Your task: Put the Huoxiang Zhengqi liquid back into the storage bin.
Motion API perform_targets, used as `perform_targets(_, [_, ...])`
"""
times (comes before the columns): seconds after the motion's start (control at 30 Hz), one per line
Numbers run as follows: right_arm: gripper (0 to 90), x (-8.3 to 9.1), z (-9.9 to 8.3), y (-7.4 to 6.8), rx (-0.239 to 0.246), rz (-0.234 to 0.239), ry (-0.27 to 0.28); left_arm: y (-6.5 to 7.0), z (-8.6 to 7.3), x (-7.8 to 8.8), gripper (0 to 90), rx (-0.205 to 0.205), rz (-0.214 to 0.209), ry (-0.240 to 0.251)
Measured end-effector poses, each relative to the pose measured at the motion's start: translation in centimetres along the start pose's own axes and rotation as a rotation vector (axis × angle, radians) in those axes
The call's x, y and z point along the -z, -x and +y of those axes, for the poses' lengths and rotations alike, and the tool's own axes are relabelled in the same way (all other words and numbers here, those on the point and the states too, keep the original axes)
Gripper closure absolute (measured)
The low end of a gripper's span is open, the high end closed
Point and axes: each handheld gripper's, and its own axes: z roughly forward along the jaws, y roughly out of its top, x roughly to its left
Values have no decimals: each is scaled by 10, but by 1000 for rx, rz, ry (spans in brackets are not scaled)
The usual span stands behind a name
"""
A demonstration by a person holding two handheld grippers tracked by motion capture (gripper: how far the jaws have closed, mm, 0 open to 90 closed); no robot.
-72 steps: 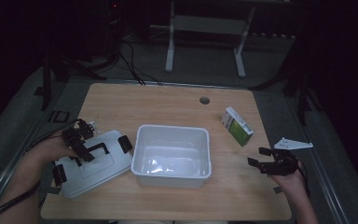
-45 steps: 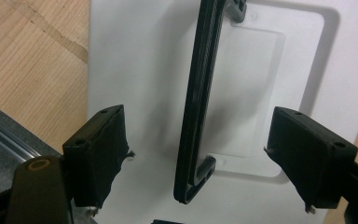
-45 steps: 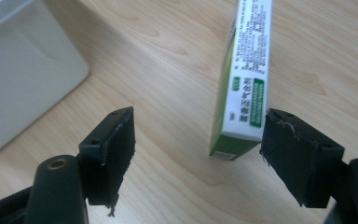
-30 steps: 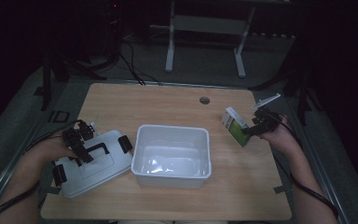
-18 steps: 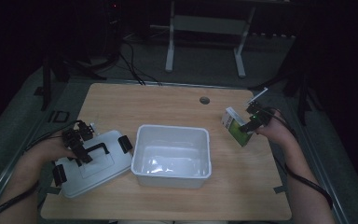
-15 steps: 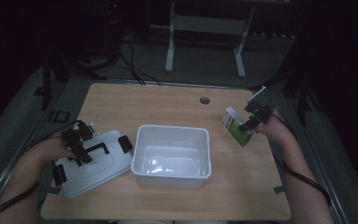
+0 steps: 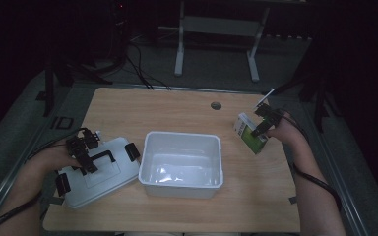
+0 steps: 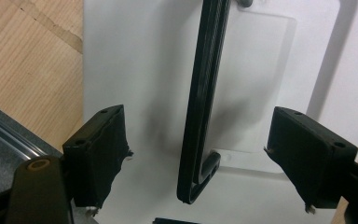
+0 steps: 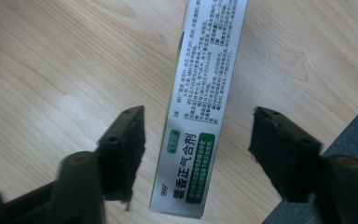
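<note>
- Right gripper (image 7: 262, 129): poised over the medicine box (image 7: 250, 133) near the right edge of the tabletop (image 7: 187, 105). In the right gripper view the box (image 9: 200, 116) lies between the two fingers (image 9: 123, 144), which stand apart with a gap on each side; they have just been closing, and no pad presses on the carton.
- Medicine box: a narrow white-and-green carton lying on the tabletop, right of the white bin (image 7: 183, 164). Its near end is cut off by the lower edge of the right gripper view, and its small print is too fine to read.
- Left gripper (image 7: 81, 152): over the white lid (image 7: 96, 172), which rests flat at the left of the tabletop, just beside the bin. In the left gripper view the fingers (image 8: 98, 154) are apart, straddling the lid's black handle (image 8: 205, 107) without touching it.
- Lid: black clips at its edges; its front corner is partly covered by the person's left forearm.
- Surroundings: the room beyond the tabletop is dark; stands and cables are hard to make out.
</note>
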Motion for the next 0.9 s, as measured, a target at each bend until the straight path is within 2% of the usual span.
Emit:
perform_targets(0.17, [443, -5, 5, 2, -20, 18, -32, 0, 1, -2, 200, 1, -3, -4])
perform_targets(0.43, [469, -11, 12, 3, -32, 34, -72, 0, 2, 0, 199, -4, -1, -6])
perform_targets(0.57, [504, -15, 16, 2, -22, 23, -94, 0, 4, -1, 200, -7, -1, -8])
perform_targets(0.77, [553, -21, 20, 2, -22, 38, -126, 0, 3, -3, 200, -5, -1, -17])
perform_targets(0.9, [566, -26, 21, 1, -11, 31, -151, 0, 1, -3, 200, 0, -3, -20])
